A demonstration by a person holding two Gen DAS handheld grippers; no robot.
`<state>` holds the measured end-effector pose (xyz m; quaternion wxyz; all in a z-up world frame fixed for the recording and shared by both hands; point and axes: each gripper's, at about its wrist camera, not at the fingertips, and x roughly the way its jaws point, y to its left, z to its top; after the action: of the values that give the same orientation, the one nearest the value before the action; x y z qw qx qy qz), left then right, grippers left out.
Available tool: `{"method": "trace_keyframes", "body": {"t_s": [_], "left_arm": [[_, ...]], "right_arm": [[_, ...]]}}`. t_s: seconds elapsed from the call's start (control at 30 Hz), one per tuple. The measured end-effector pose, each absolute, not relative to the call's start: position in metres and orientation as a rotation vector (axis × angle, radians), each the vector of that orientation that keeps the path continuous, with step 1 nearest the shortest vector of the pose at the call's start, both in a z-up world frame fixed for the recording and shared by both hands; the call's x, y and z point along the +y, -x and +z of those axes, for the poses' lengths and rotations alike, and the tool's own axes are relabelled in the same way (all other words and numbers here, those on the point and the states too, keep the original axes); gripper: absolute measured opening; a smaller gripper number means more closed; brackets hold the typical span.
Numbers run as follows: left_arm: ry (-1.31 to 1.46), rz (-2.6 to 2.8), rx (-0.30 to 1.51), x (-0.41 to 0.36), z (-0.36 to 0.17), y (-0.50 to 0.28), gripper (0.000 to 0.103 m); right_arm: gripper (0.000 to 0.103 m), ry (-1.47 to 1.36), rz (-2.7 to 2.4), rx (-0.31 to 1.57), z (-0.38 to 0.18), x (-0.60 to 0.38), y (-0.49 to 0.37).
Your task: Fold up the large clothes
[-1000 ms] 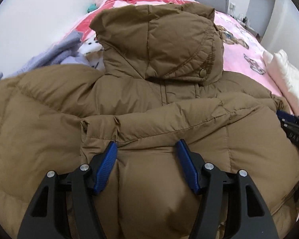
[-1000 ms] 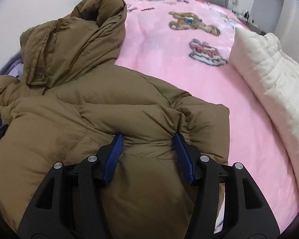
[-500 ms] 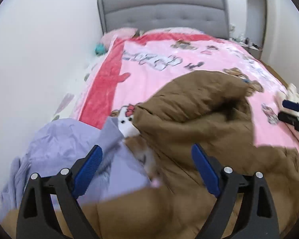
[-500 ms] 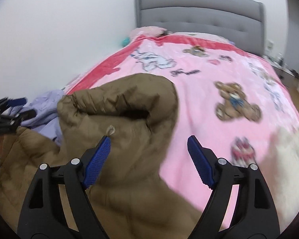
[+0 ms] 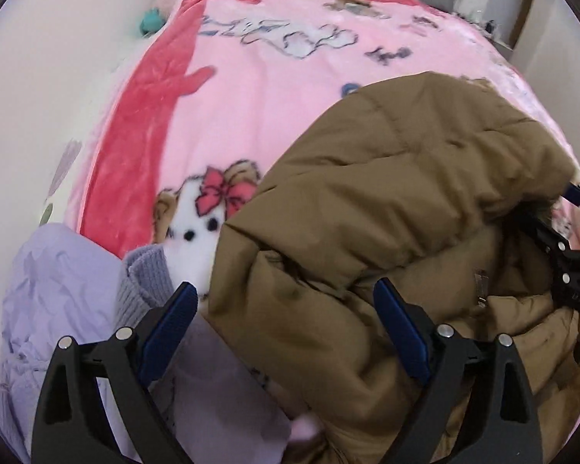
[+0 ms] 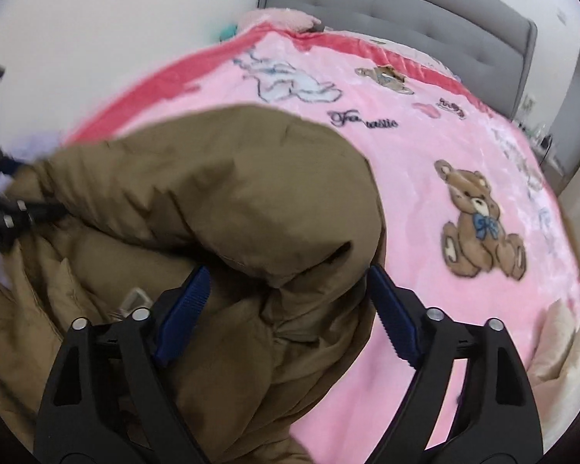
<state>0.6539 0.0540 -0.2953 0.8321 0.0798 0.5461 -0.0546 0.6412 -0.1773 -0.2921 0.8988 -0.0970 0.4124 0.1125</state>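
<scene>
Pink blanket [image 6: 425, 162] across the bed carries the brown coat [image 5: 386, 201] at its near edge, hood now flopped forward, since I let go: left gripper [image 5: 286, 328] and right gripper [image 6: 286, 309] both just spread, pinching nothing, jaws lately narrowing slightly—regrasp next, I judge.

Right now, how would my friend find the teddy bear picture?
Start at the grey headboard, then look down the pink blanket. Right of the brown puffer jacket sits a brown teddy bear; it alone wears a blue bow.
</scene>
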Motion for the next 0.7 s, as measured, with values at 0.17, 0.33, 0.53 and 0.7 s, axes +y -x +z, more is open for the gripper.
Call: {"method": "trace_keyframes", "body": {"t_s": [0.17,0.33,0.53,0.7], "left_arm": [[-0.136,-0.053,1.141,0.072,-0.302,-0.661,0.024],[-0.130,-0.044,0.894,0.085,-0.272,-0.633,0.019],[-0.180,-0.022,0.967,0.089,-0.289,-0.629,0.016],[-0.168,0.060,1.001,0.091,-0.297,-0.643,0.016]], "right_arm": [[0.030,0.180,0.227,0.902,-0.304,-0.190,-0.649],[0.010,0.112,0.161,0.833,-0.275,-0.230,-0.641],[0.007,0.084,0.143,0.890,-0.271,-0.262,-0.643],[0.011,0.015,0.149,0.902,-0.280,-0.255,-0.650]]}}
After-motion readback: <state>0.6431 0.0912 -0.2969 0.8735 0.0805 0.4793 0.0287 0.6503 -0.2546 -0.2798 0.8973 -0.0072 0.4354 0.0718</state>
